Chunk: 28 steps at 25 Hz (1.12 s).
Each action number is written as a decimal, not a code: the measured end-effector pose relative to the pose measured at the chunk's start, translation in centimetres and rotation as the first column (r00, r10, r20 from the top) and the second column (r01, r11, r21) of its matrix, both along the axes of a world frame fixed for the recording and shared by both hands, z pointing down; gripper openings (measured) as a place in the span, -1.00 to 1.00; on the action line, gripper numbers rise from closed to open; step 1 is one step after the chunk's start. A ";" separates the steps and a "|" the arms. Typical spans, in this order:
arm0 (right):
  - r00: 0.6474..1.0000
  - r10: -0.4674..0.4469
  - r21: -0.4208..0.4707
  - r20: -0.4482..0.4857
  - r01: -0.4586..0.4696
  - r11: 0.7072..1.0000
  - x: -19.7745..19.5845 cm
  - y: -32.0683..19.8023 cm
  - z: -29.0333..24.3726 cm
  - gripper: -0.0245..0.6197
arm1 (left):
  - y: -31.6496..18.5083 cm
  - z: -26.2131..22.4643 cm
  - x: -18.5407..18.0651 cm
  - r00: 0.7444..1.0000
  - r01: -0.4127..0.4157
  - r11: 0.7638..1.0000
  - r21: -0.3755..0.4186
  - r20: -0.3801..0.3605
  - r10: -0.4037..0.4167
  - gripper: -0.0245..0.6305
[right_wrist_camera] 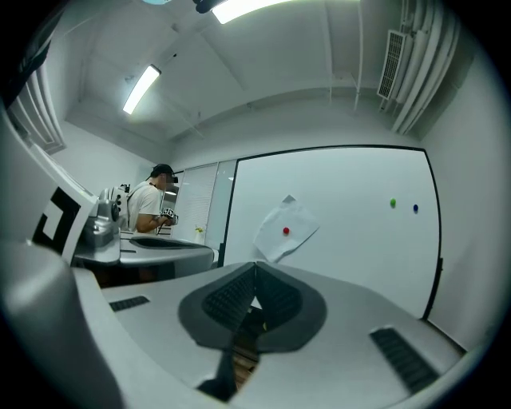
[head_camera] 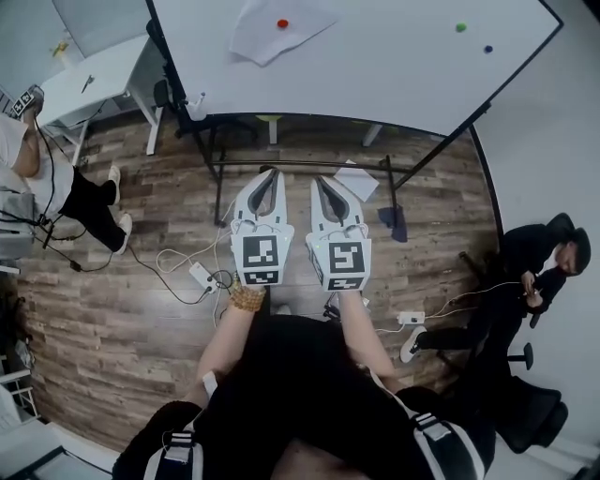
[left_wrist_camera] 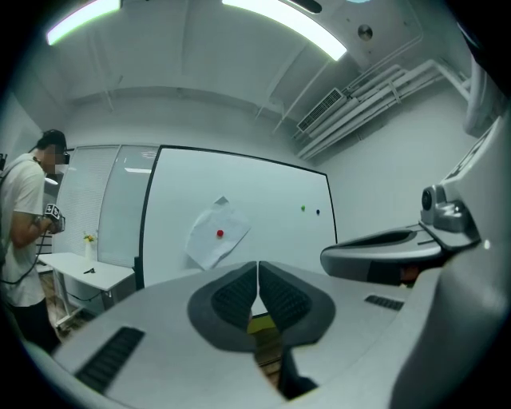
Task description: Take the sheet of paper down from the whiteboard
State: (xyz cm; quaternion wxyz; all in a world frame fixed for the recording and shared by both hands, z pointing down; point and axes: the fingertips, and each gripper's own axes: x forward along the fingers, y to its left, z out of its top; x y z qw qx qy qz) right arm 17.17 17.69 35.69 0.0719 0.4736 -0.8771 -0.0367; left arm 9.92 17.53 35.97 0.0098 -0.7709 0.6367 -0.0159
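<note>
A crumpled white sheet of paper (head_camera: 279,30) hangs on the whiteboard (head_camera: 394,66), pinned by a red magnet (head_camera: 282,23). The paper (left_wrist_camera: 215,233) also shows in the left gripper view, and the paper (right_wrist_camera: 285,229) in the right gripper view, ahead of both grippers and well apart from them. My left gripper (head_camera: 269,176) is shut with nothing between its jaws. Beside it my right gripper (head_camera: 323,183) is shut and empty too. Both are held side by side, pointing level at the board from a distance.
A green magnet (head_camera: 460,27) and a blue magnet (head_camera: 487,49) sit on the board's right part. The board's stand (head_camera: 309,167) and cables (head_camera: 187,267) lie on the wooden floor ahead. A white table (head_camera: 98,80) and a person (head_camera: 56,183) are at left; another person (head_camera: 534,272) sits at right.
</note>
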 end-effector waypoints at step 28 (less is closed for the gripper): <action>0.989 0.066 0.083 -0.131 -0.055 0.995 -11.6 -14.6 -0.5 -0.92 | -14.4 1.0 -11.7 0.993 -0.028 0.999 0.045 -0.115 0.033 -0.87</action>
